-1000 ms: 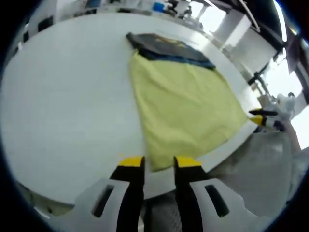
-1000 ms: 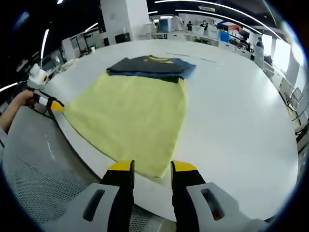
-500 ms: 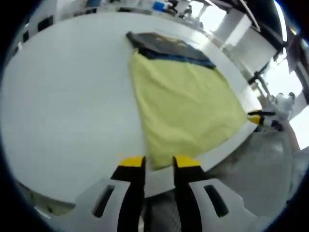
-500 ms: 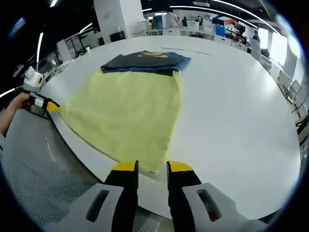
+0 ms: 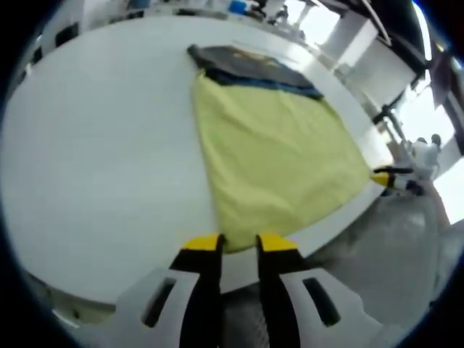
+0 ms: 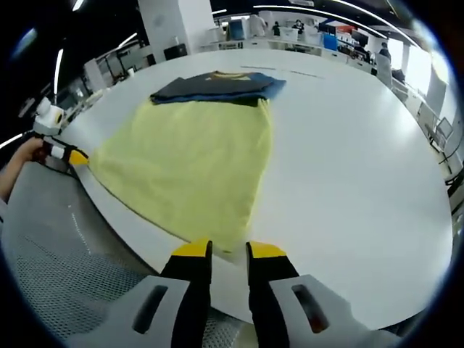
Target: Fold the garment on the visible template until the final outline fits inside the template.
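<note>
A yellow cloth (image 5: 275, 159) was seen spread flat on the white table (image 5: 94, 159), with a dark folded garment (image 5: 250, 65) lying across its far edge. In the left gripper view, the left tool (image 5: 237, 243) was placed at the near corner of the cloth, by the table's edge; its yellow-tipped jaws stood a narrow gap apart with the corner of the cloth between or just above the tips, and whether the cloth was pinched could not be told. At the right of that view, the right tool (image 5: 386, 179) was seen at the cloth's other near corner.

In the right gripper view, the right tool (image 6: 228, 251) was likewise set at a near corner of the yellow cloth (image 6: 188, 167), jaws narrowly parted, grip not discernible. The garment (image 6: 217, 87) lay beyond, on the table (image 6: 348, 159). The left tool (image 6: 72, 154), held by a hand (image 6: 22, 156), was seen at the cloth's left corner.
</note>
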### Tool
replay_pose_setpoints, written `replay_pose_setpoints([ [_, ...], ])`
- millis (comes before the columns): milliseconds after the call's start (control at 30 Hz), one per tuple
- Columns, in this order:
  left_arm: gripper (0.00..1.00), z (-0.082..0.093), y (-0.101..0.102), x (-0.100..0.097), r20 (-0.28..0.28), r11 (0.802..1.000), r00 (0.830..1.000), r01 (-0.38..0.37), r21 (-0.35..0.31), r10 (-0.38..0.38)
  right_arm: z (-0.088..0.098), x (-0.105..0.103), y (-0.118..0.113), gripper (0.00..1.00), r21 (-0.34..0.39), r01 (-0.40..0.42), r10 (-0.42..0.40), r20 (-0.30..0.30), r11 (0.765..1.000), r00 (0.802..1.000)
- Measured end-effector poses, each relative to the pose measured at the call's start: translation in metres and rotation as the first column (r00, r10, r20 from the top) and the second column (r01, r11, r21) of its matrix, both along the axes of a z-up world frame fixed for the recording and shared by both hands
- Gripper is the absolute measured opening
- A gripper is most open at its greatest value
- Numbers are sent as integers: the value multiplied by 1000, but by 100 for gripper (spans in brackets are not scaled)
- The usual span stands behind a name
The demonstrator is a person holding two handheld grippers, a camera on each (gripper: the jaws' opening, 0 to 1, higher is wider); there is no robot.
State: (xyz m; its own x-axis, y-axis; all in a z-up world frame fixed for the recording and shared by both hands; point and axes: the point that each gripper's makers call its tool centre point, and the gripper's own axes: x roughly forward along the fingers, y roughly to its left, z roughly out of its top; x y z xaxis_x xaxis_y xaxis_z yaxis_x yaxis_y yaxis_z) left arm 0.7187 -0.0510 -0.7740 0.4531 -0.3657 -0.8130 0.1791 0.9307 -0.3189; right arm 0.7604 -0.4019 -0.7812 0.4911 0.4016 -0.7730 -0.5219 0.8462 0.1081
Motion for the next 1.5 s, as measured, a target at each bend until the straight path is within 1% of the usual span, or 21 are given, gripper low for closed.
replay_pose_setpoints([
  [533,9,0,-1,-1,-3,999,1000,18,39,-17,0,2,-2,12,-29,-5,6,11,1000,1000],
  [600,7,-1,1,-1,9,995,999,50,83,-51,0,2,-3,12,-35,-9,9,14,999,1000],
  [633,7,-1,0,-1,12,994,998,55,91,-56,0,2,-3,12,-39,-11,11,14,999,1000],
  [800,7,-2,1,-1,5,994,998,59,93,-60,0,3,-3,11,-58,-26,27,18,998,999],
  [967,8,-3,3,1,4,993,998,62,96,-62,0,3,-4,10,-59,-30,32,24,998,999],
  [1100,8,-4,4,1,2,993,998,61,97,-62,0,2,-1,8,-57,-43,44,24,997,999],
  [1300,5,-5,5,2,3,991,998,67,113,-68,0,2,-1,7,-61,-50,51,25,997,998],
  [1500,2,-5,6,1,-2,992,998,62,114,-63,-1,2,0,6,-59,-53,55,21,997,998],
])
